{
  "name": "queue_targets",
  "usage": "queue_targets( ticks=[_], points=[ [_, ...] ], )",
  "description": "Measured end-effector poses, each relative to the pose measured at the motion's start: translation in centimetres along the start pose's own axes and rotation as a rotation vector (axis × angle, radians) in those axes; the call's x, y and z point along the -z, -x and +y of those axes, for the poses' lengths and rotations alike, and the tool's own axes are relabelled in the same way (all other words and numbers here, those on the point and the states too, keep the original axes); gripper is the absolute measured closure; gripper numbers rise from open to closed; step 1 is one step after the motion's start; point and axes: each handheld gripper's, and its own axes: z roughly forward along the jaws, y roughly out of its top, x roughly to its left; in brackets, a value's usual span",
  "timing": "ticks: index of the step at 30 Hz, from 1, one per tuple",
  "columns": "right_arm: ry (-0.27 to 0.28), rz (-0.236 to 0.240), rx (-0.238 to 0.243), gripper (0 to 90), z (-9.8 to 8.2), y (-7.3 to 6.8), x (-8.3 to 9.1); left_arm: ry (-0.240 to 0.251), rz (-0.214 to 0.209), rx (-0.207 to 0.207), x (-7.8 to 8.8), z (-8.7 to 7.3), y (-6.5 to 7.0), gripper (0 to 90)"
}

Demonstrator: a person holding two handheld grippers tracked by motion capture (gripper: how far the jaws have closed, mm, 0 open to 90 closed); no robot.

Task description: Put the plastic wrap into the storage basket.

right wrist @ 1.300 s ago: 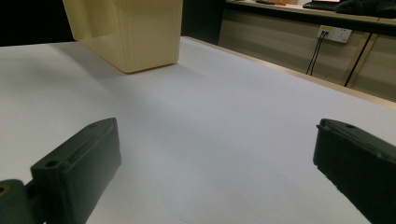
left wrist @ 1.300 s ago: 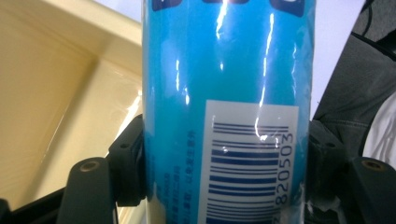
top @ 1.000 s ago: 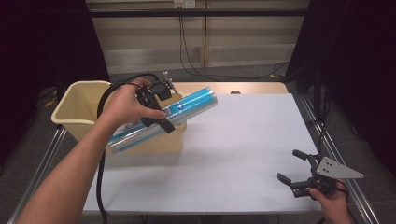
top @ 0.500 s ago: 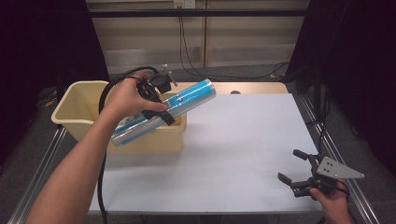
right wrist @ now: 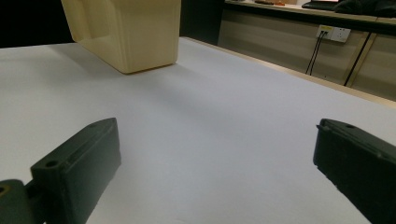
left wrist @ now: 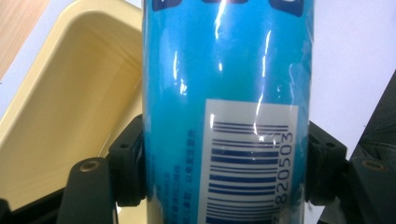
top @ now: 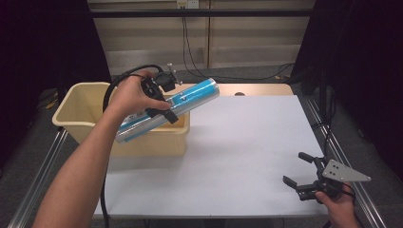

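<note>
Holding blue tube (top: 167,108), over beige bin (top: 85,99)

White table top (top: 247,156), wall sockets (right wrist: 332,32)

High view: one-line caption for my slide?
Left gripper holds a blue tube over the yellow bin; right gripper waits open.

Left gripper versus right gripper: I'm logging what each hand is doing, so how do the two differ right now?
The left gripper is shut on the blue tube; the right gripper is open with nothing between its jaws. The left is held up over the yellow bin; the right sits low at the table's near right corner. Both have black jaws.
</note>
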Motion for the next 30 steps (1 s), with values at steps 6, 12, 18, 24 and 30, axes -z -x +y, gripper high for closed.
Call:
queue_targets(
  ticks=[6,12,18,24,30],
  points=[
    [-0.004,0.002,0.0,0.6,0.0,0.0,0.0,-0.014,0.005,-0.005,-0.3,0.1,-0.4,32.1],
    [0.001,0.002,-0.003,0.6,-0.1,0.1,0.1,-0.016,0.023,-0.034,-0.5,0.2,-0.8,32.1],
    [0.004,0.003,-0.004,0.6,0.0,0.1,0.0,-0.032,0.027,-0.067,-0.9,0.3,-1.5,32.1],
    [0.0,0.002,-0.003,0.5,-0.1,0.1,0.1,-0.016,0.042,-0.07,-1.3,0.4,-1.8,32.1],
    [-0.004,0.003,-0.007,0.6,-0.1,0.2,0.1,-0.025,0.054,-0.104,-1.6,0.5,-1.9,32.1]
  ],
)
